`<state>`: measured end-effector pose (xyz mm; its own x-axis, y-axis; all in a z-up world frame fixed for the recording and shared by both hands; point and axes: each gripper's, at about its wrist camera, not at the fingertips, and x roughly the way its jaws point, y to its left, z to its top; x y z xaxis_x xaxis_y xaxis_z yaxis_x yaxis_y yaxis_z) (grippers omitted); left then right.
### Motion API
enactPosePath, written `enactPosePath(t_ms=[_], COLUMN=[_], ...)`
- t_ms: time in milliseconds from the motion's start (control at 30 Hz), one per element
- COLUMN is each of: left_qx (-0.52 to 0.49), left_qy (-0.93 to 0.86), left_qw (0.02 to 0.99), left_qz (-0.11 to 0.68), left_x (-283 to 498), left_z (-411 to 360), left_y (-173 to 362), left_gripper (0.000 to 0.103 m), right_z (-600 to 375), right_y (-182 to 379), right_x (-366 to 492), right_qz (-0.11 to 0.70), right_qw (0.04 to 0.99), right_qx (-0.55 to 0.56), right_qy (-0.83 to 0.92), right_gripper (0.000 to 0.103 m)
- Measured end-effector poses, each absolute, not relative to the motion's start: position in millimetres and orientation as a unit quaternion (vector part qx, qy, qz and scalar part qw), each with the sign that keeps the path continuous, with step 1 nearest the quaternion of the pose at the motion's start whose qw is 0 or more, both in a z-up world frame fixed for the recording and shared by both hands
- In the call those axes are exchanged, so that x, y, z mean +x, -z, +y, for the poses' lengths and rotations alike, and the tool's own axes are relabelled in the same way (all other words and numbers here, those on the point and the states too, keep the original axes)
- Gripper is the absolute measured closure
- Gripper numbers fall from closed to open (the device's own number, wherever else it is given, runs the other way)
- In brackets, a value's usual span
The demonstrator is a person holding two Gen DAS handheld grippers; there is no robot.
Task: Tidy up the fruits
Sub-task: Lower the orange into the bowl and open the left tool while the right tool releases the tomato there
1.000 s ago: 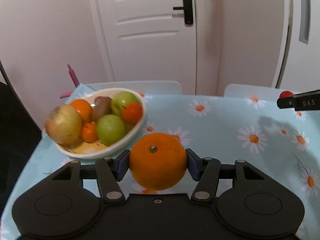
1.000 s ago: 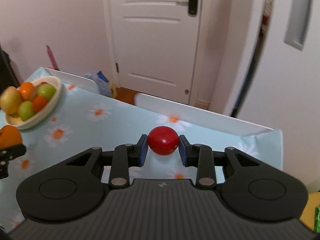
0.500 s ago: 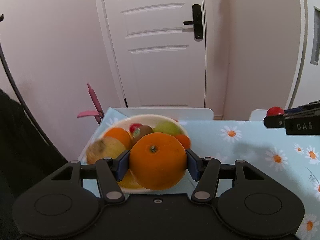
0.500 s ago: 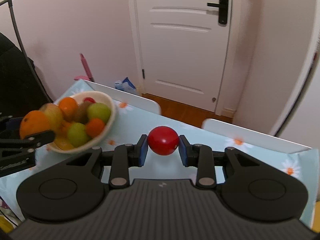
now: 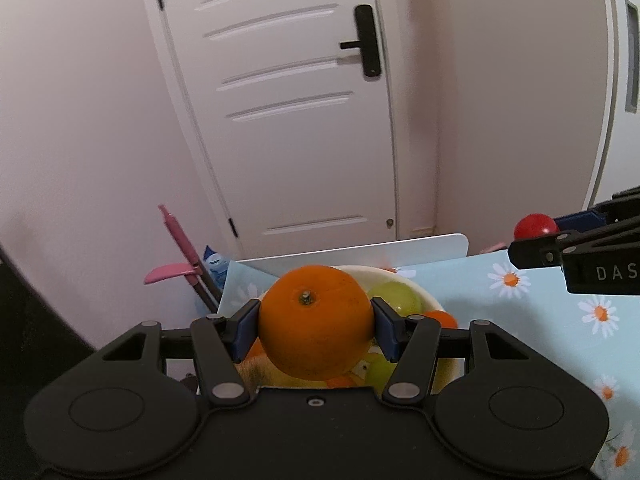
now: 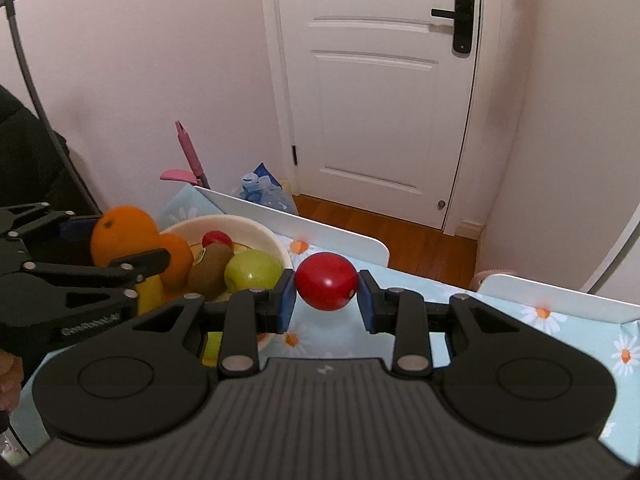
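My left gripper (image 5: 314, 324) is shut on a large orange (image 5: 314, 322), held above the white fruit bowl (image 5: 424, 294). The right wrist view shows that same orange (image 6: 120, 232) over the bowl's left side. My right gripper (image 6: 326, 294) is shut on a small red fruit (image 6: 326, 286), just right of the bowl (image 6: 240, 226). In the bowl lie a green apple (image 6: 252, 274), a kiwi (image 6: 210, 268), an orange fruit (image 6: 176, 260) and a red fruit (image 6: 216, 238). The left wrist view catches the red fruit (image 5: 534, 228) at the right edge.
The table wears a light blue daisy tablecloth (image 6: 580, 332). White chair backs (image 6: 304, 226) stand along its far edge, with a pink-handled tool (image 6: 188, 158) and a plastic bag (image 6: 260, 192) on the floor behind. A white door (image 6: 380, 100) is beyond.
Both grippers have moved left toward the bowl with their fruit still held. The orange went from beside the bowl to above it; the red fruit came up to the bowl's right rim.
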<state>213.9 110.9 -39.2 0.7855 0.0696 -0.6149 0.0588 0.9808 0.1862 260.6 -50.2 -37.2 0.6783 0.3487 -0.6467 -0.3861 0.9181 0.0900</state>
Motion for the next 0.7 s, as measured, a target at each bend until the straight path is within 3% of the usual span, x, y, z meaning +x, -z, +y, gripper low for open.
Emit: enactPosePath(t_ms=[533, 600, 633, 667, 700], left_qx=[0.134, 0.130, 0.126, 0.122, 0.118], left_qy=[0.095, 0.099, 0.099, 0.097, 0.096], left_qw=[0.920, 0.921, 0.924, 0.927, 0.930], left_qz=[0.356, 0.354, 0.348, 0.341, 0.336], left_x=[249, 249, 250, 247, 246], left_z=[119, 122, 123, 125, 126], left_y=[83, 83, 81, 79, 76], left_gripper=[0.039, 0.028, 0.013, 0.007, 0.006], right_z=[-15, -12, -12, -12, -12], right_y=[58, 59, 59, 59, 59], right_x=[278, 281, 283, 286, 288], right_qz=[0.372, 0.375, 0.376, 0.376, 0.375], right_qw=[0.916, 0.914, 0.913, 0.913, 0.912], right_qx=[-0.003, -0.005, -0.007, -0.008, -0.009], right_qy=[-0.151, -0.154, -0.157, -0.161, -0.167], right_gripper=[0.055, 0.055, 0.055, 0.055, 0.055])
